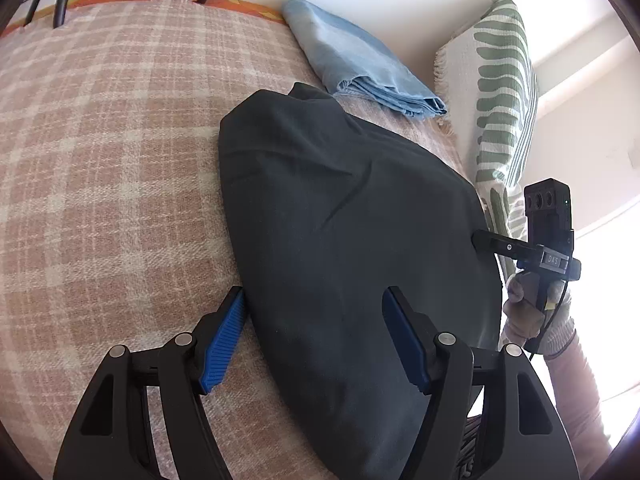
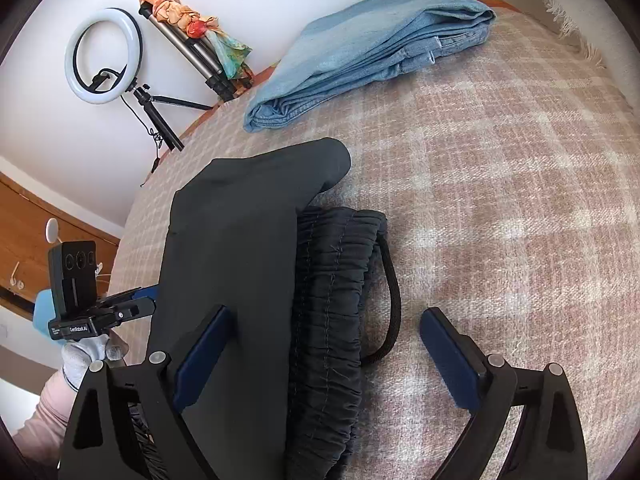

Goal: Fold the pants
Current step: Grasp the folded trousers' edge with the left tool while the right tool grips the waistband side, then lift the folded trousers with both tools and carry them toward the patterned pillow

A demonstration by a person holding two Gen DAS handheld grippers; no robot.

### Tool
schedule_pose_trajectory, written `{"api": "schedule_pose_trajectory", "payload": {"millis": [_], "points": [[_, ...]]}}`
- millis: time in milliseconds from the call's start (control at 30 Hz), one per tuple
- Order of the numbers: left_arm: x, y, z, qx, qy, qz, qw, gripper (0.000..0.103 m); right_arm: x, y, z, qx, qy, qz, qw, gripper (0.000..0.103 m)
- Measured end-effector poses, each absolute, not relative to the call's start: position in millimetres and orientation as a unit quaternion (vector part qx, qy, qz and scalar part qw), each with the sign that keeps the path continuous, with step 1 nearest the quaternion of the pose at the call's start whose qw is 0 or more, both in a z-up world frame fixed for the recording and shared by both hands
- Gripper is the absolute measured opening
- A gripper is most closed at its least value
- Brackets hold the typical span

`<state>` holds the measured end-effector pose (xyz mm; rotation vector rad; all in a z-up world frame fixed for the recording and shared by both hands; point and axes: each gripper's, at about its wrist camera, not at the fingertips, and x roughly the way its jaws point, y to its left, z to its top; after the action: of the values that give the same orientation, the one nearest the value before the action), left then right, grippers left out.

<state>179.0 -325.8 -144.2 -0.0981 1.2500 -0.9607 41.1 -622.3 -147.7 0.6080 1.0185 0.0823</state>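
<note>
Left claw (image 1: 314, 312) stands wide, empty, over the folded dark pants (image 1: 344, 216) lying on the plaid blanket (image 1: 112, 140). Right claw (image 2: 326, 334) stands wide, empty, above the elastic waistband (image 2: 332, 296). Folded jeans (image 2: 372, 52) lie beyond, apart.

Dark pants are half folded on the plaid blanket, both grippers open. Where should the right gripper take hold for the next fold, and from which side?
Probably the gathered waistband of the dark pants, approached from above with the right gripper. It lies exposed beside the folded-over leg, thick and ridged. Avoid the loose drawstring looping onto the blanket.
</note>
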Motion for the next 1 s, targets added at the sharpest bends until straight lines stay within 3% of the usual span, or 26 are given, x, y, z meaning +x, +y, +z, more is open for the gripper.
{"api": "schedule_pose_trajectory", "payload": {"millis": [67, 133, 233, 267, 300, 367, 433, 600, 1000], "points": [[183, -326, -146, -0.056, 0.56, -0.434, 0.703, 0.069, 42, -621, -148, 0.284, 0.474, 0.051, 0.832, 0.091], [185, -329, -147, -0.061, 0.556, -0.436, 0.705, 0.068, 44, -616, -149, 0.292, 0.471, 0.072, 0.829, 0.07], [185, -335, -147, -0.055, 0.548, -0.442, 0.708, 0.067, 46, -609, -152, 0.289, 0.47, 0.081, 0.83, 0.061], [186, -338, -147, -0.054, 0.546, -0.44, 0.711, 0.064, 46, -608, -151, 0.287, 0.469, 0.083, 0.831, 0.053], [186, -339, -147, -0.051, 0.545, -0.438, 0.713, 0.048, 45, -607, -151, 0.288, 0.466, 0.085, 0.832, 0.046], [189, -340, -151, -0.049, 0.55, -0.426, 0.717, 0.026, 44, -606, -147, 0.287, 0.46, 0.075, 0.837, 0.036], [192, -338, -154, -0.06, 0.556, -0.422, 0.714, 0.021, 42, -602, -140, 0.276, 0.455, 0.061, 0.844, 0.023], [184, -342, -146, -0.034, 0.537, -0.422, 0.729, 0.01, 43, -585, -127, 0.237, 0.459, 0.027, 0.856, 0.02], [159, -338, -92, -0.009, 0.458, -0.443, 0.77, 0.005, 25, -556, -81, 0.18, 0.424, -0.006, 0.888, 0.017]]}}
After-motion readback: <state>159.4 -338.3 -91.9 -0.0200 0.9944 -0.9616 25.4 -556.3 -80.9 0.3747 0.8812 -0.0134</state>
